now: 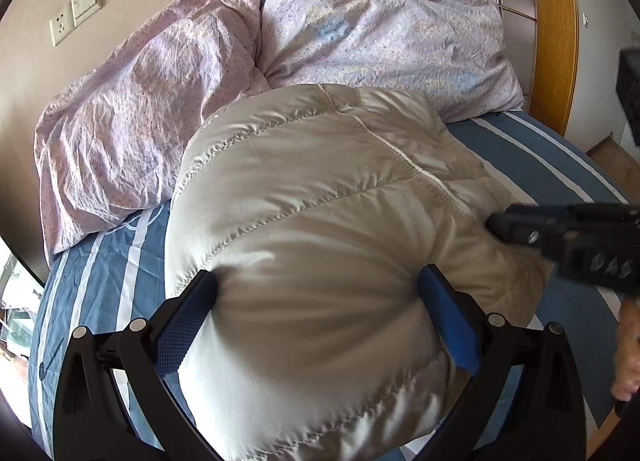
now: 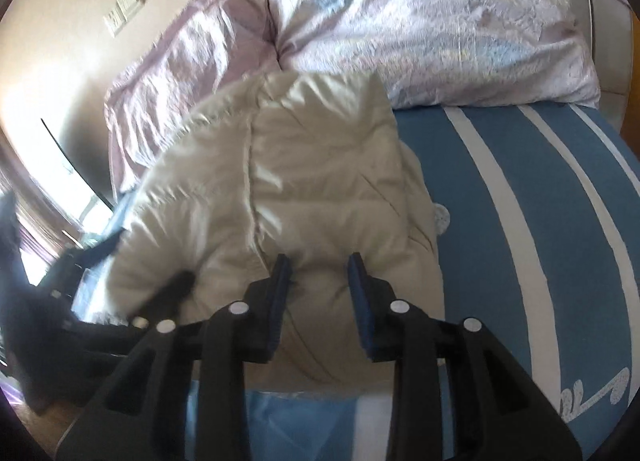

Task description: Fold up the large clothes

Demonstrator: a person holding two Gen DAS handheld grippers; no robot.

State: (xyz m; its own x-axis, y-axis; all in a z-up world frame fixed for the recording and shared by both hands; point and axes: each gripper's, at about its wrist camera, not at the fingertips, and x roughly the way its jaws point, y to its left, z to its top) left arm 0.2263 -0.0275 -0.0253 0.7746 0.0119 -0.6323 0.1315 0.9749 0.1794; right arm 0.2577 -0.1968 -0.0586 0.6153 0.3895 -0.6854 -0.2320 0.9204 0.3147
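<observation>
A beige puffer jacket (image 1: pixel 320 189) lies bunched on the blue and white striped bed sheet (image 1: pixel 540 157). My left gripper (image 1: pixel 318 281) straddles a thick bulge of its near end. Both blue pads dig into the fabric, and creases run out from them. My right gripper (image 2: pixel 318 269) pinches a narrower fold of the jacket (image 2: pixel 312 165) at its near right edge, with fabric squeezed between the pads. In the left wrist view the right gripper (image 1: pixel 496 225) reaches in from the right against the jacket's side. In the right wrist view the left gripper (image 2: pixel 180 281) shows blurred at the left.
A crumpled pink floral duvet (image 1: pixel 168 109) fills the far side of the bed against the wall. Wall switches (image 1: pixel 76 17) are at the upper left and a wooden headboard (image 1: pixel 556 41) at the upper right. A person's hand (image 1: pixel 628 365) shows at the right edge. Striped sheet (image 2: pixel 520 221) lies bare to the right.
</observation>
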